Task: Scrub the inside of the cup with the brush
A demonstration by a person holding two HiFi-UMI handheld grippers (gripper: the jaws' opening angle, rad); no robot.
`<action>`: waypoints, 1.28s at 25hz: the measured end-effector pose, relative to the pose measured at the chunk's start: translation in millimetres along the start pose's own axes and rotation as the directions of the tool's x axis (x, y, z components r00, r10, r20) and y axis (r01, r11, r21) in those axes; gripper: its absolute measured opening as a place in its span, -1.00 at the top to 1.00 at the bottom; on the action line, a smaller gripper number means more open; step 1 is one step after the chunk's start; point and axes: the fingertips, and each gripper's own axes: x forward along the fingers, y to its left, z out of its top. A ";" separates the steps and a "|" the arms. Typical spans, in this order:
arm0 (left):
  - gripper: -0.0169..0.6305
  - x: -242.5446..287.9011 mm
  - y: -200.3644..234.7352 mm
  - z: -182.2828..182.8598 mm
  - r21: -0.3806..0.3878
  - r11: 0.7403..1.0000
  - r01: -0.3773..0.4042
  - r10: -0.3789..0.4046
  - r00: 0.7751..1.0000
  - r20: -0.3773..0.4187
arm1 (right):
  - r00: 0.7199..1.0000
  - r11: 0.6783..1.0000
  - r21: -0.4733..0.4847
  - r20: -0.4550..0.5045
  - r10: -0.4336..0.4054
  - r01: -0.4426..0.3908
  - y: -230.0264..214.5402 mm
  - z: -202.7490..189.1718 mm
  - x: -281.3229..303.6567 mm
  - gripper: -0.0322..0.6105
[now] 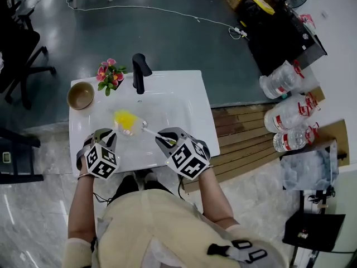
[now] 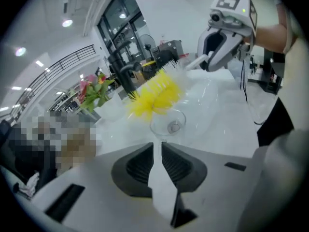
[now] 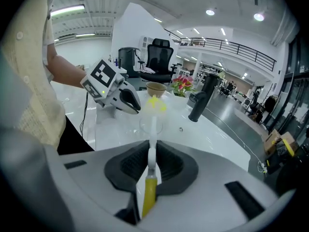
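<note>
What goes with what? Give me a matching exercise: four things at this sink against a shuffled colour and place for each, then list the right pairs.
Things
1. brush
2. faucet
3. bowl
4. cup

Colour and place
A. black, upright at the far edge of the basin
B. clear, over the basin
C. brown, left of the flowers
D. yellow bristles, handle in the right claw

Pairs: 1-D, 2-A, 3-C, 4-B

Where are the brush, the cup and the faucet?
brush (image 1: 124,118), head view, on its yellow bristles.
cup (image 2: 168,123), left gripper view, on its clear round end.
faucet (image 1: 138,80), head view, on its black upright body.
</note>
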 end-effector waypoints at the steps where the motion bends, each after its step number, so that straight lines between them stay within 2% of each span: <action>1: 0.77 -6.5 2.7 3.2 -0.040 0.999 -0.013 0.013 1.000 0.024 | 1.000 1.000 0.004 0.009 -0.003 0.003 -0.8 0.9 -0.9 0.74; 4: 0.77 -26.0 9.5 10.7 -0.126 0.991 -0.039 0.049 0.996 0.079 | 1.000 1.000 0.014 0.025 -0.008 0.008 -3.3 3.2 -4.0 0.74; 7: 0.77 -41.9 11.2 15.0 -0.171 0.984 -0.046 0.066 0.992 0.109 | 0.999 1.000 0.020 0.042 -0.009 0.008 -3.9 5.5 -5.6 0.74; 11: 0.77 -57.6 9.8 21.3 -0.242 0.970 -0.028 0.064 0.987 0.144 | 0.998 1.000 0.022 0.069 -0.009 0.008 -2.1 10.9 -5.7 0.74; 14: 0.77 -67.2 11.0 29.8 -0.322 0.947 -0.007 0.072 0.979 0.190 | 0.995 0.999 0.033 0.101 -0.011 0.008 -1.1 17.2 -6.1 0.74; 16: 0.77 -74.7 13.8 34.2 -0.410 0.912 0.024 0.079 0.969 0.234 | 0.992 0.998 0.058 0.130 -0.006 -0.001 1.5 22.3 -7.0 0.74; 18: 0.77 -82.8 18.6 37.5 -0.510 0.857 0.073 0.090 0.954 0.287 | 0.988 0.996 0.088 0.157 0.001 -0.015 4.6 25.9 -7.6 0.74; 20: 0.77 -89.4 24.2 39.1 -0.578 0.809 0.105 0.110 0.939 0.324 | 0.985 0.993 0.113 0.174 0.008 -0.028 6.8 27.1 -7.0 0.74; 21: 0.77 -91.7 26.6 39.5 -0.593 0.798 0.107 0.122 0.935 0.333 | 0.984 0.992 0.123 0.179 0.010 -0.033 7.5 27.2 -6.7 0.74; 24: 0.77 -94.6 30.1 39.9 -0.601 0.794 0.094 0.144 0.931 0.336 | 0.980 0.988 0.146 0.197 0.015 -0.045 9.0 28.1 -6.6 0.74; 26: 0.77 -95.0 30.4 40.4 -0.613 0.783 0.106 0.143 0.929 0.342 | 0.975 0.984 0.168 0.221 0.020 -0.058 9.8 31.1 -7.6 0.74; 28: 0.77 -94.6 29.7 42.3 -0.641 0.754 0.142 0.135 0.922 0.363 | 0.965 0.976 0.202 0.262 0.032 -0.087 10.7 35.6 -10.2 0.74; 32: 0.81 -92.3 28.6 43.8 -0.700 0.676 0.231 0.114 0.905 0.409 | 0.951 0.965 0.237 0.305 0.040 -0.116 10.5 41.1 -13.3 0.74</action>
